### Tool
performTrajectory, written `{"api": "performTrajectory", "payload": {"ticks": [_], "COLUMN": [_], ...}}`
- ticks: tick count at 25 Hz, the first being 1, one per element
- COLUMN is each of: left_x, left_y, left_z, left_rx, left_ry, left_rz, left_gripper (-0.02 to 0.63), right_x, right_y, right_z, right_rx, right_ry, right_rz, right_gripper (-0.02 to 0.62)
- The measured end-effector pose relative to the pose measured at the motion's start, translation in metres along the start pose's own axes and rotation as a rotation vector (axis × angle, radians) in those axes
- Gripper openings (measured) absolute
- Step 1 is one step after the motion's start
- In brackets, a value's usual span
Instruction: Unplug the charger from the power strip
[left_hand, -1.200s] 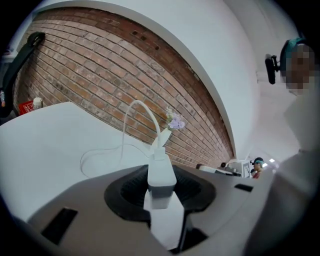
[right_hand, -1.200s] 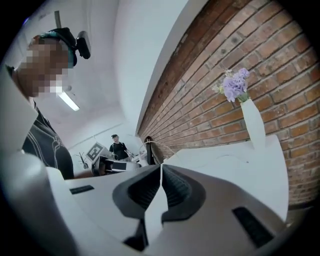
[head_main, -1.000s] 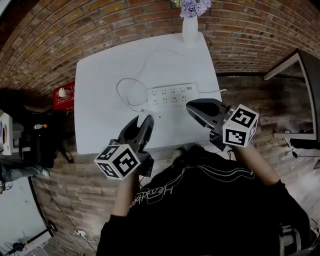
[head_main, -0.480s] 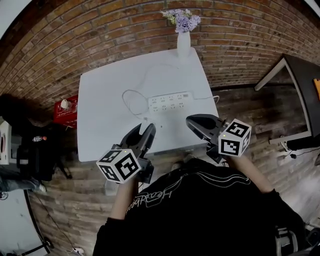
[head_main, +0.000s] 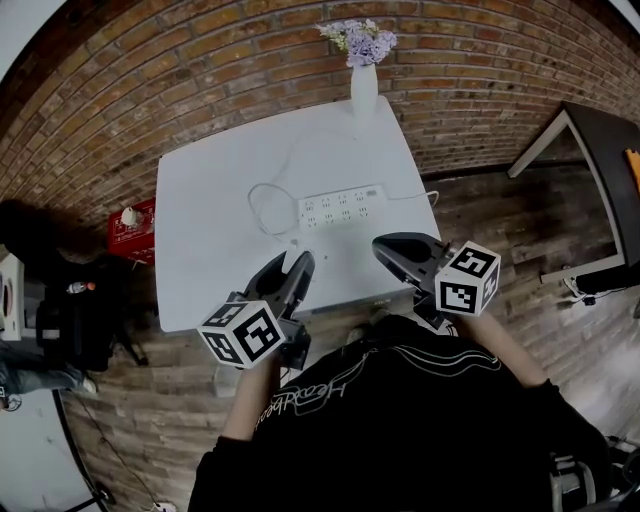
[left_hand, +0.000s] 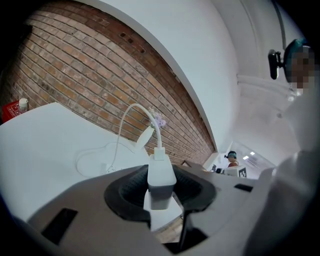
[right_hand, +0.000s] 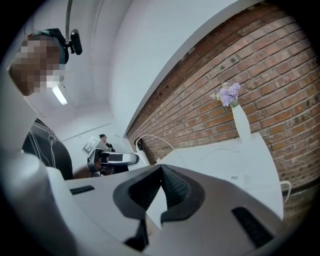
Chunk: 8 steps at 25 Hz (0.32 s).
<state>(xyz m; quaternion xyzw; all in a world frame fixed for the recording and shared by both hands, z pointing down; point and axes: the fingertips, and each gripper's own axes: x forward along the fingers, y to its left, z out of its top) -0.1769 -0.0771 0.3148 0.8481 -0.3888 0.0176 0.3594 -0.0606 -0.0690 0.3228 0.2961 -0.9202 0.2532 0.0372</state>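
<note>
In the left gripper view a white charger (left_hand: 161, 179) sits clamped between my left gripper's (left_hand: 161, 189) jaws, free of any socket. Its white cable (left_hand: 131, 114) arcs up and back down to the table. The white power strip (head_main: 342, 207) lies in the middle of the white table (head_main: 200, 190), with the cable's loop (head_main: 262, 208) beside its left end. My left gripper (head_main: 297, 263) hovers over the table's near edge, short of the strip. My right gripper (head_main: 381, 245) is shut with nothing in it, near the strip's right end; its pads meet in its own view (right_hand: 159, 194).
A white vase of lilac flowers (head_main: 362, 80) stands at the table's far edge against the brick wall. A red box (head_main: 128, 222) sits on the floor to the left. A dark desk (head_main: 600, 190) stands to the right. Wooden floor surrounds the table.
Both grippers have drawn back from the power strip toward the table's near edge. The left one still holds the charger; the right one stays shut.
</note>
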Motion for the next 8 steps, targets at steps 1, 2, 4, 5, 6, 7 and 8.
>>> {"api": "performTrajectory", "payload": {"ticks": [1, 2, 4, 5, 6, 7, 8], "left_x": [0.001, 0.002, 0.005, 0.007, 0.009, 0.01, 0.012], "left_y": [0.001, 0.001, 0.001, 0.0, -0.001, -0.002, -0.002], "left_z": [0.0, 0.0, 0.002, 0.002, 0.001, 0.001, 0.0], "left_rx": [-0.002, -0.002, -0.003, -0.004, -0.005, -0.006, -0.007], "left_ry": [0.0, -0.001, 0.001, 0.006, 0.011, 0.015, 0.02], "left_rz": [0.0, -0.001, -0.005, -0.007, -0.007, -0.007, -0.007], "left_gripper": [0.135, 0.135, 0.135, 0.135, 0.135, 0.135, 0.135], "right_x": [0.0, 0.0, 0.001, 0.0, 0.0, -0.001, -0.002], "right_y": [-0.001, -0.003, -0.006, -0.007, -0.008, -0.009, -0.009], "right_z": [-0.001, -0.002, -0.001, 0.0, 0.0, 0.001, 0.001], "right_rx": [0.003, 0.007, 0.012, 0.013, 0.014, 0.015, 0.015], "right_ry": [0.0, 0.0, 0.001, 0.002, 0.004, 0.006, 0.008], "right_rz": [-0.001, -0.001, -0.003, -0.004, -0.005, -0.006, -0.007], "right_gripper": [-0.003, -0.003, -0.003, -0.003, -0.003, -0.003, -0.003]}}
